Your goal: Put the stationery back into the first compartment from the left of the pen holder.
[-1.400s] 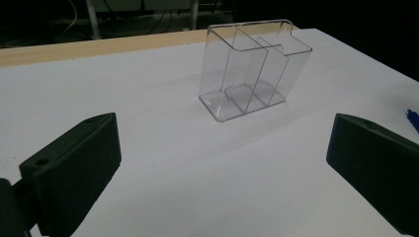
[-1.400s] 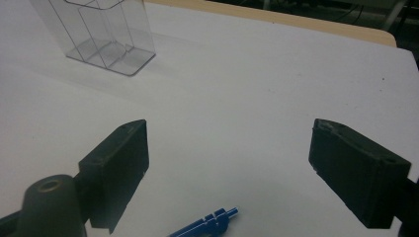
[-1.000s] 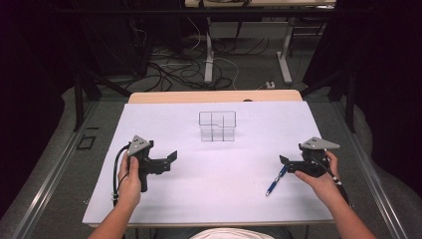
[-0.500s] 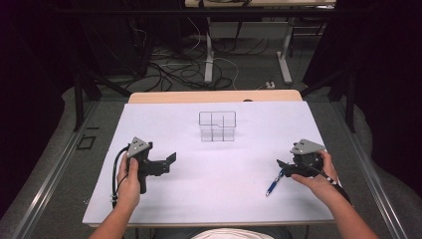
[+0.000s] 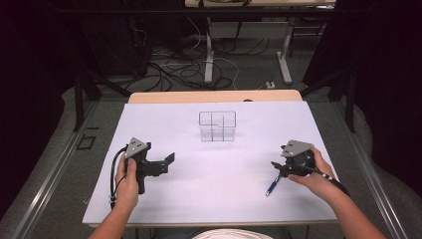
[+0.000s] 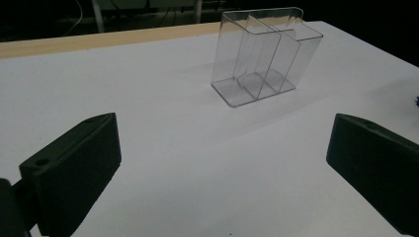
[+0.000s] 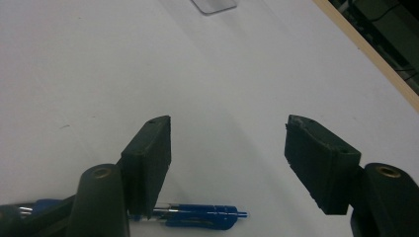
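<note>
A blue pen [image 5: 271,185] lies on the white table top [image 5: 219,199] at the right. My right gripper [image 5: 277,167] hovers just above the pen's far end and points left. In the right gripper view the pen [image 7: 205,217] lies on the table under the left jaw, and the right gripper [image 7: 227,136] is open; its jaws have just been closing and nothing is gripped between them. A clear plastic divided holder [image 5: 217,127] stands empty at mid table. My left gripper [image 5: 168,163] rests at the left, open wide, facing the holder [image 6: 262,54] across bare table [image 6: 163,123].
A wooden strip [image 5: 214,96] runs along the table's far edge, with cables and desk legs on the floor [image 5: 209,64] beyond. A person's forearms come in from the bottom. The holder's base corner [image 7: 213,5] shows at the top of the right gripper view.
My right gripper has shifted a little left and tipped over the pen, and its jaws stand narrower. The pen, the holder and the left gripper have not moved.
</note>
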{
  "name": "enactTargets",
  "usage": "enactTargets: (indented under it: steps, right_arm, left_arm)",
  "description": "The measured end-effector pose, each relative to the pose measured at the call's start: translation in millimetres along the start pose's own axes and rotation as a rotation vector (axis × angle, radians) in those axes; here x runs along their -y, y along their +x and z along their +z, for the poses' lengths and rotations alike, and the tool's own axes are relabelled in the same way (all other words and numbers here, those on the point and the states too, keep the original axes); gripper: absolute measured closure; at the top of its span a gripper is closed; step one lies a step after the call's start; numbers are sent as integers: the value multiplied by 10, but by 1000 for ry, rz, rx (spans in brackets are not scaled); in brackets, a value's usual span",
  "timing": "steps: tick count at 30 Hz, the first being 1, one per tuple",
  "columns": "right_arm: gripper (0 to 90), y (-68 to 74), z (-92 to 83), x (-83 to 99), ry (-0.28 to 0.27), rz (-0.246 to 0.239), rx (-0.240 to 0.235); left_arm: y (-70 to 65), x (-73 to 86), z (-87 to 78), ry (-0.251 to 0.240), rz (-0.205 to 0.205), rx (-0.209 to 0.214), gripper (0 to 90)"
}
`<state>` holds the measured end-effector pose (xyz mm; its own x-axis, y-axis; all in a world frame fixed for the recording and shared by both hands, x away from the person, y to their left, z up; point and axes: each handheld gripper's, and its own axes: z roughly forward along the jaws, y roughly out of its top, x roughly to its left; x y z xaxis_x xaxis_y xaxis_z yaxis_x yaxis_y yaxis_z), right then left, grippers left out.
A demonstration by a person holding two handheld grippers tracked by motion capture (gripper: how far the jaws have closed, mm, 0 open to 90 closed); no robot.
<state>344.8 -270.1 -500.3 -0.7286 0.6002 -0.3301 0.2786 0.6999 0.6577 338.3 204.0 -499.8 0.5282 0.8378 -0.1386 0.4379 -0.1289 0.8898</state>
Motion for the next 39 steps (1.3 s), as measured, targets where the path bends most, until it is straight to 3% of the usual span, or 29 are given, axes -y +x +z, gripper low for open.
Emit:
enactTargets:
  steps: [4, 5, 6, 14, 17, 26, 28, 31, 39]
  right_arm:
    - [353, 26, 29, -38, 25, -36, -22]
    - [352, 24, 37, -64, 51, -73, -30]
    - [352, 31, 44, -76, 60, -80, -38]
    - [355, 39, 94, -148, 82, -164, -92]
    - [358, 52, 104, -175, 115, -216, -89]
    - [375, 81, 133, -247, 133, -324, -118]
    - [400, 87, 120, -265, 148, -330, -125]
    - [428, 89, 117, -275, 130, -364, -132]
    - [446, 106, 113, -298, 149, -532, -176]
  left_arm:
    - [-5, -1, 1, -10, -13, -1, 1]
    - [-3, -2, 1, -13, -12, -1, 1]
    - [-3, -2, 0, -12, -13, -1, 1]
    - [-1, 11, 9, -8, -10, -1, 1]
    - [4, 16, 14, -9, -5, -3, 1]
    - [16, 26, 20, -7, -9, -6, 1]
    - [11, 29, 23, -3, -17, -3, 1]
    - [11, 31, 27, -1, -16, -2, 1]
    - [18, 30, 19, 5, -11, -1, 1]
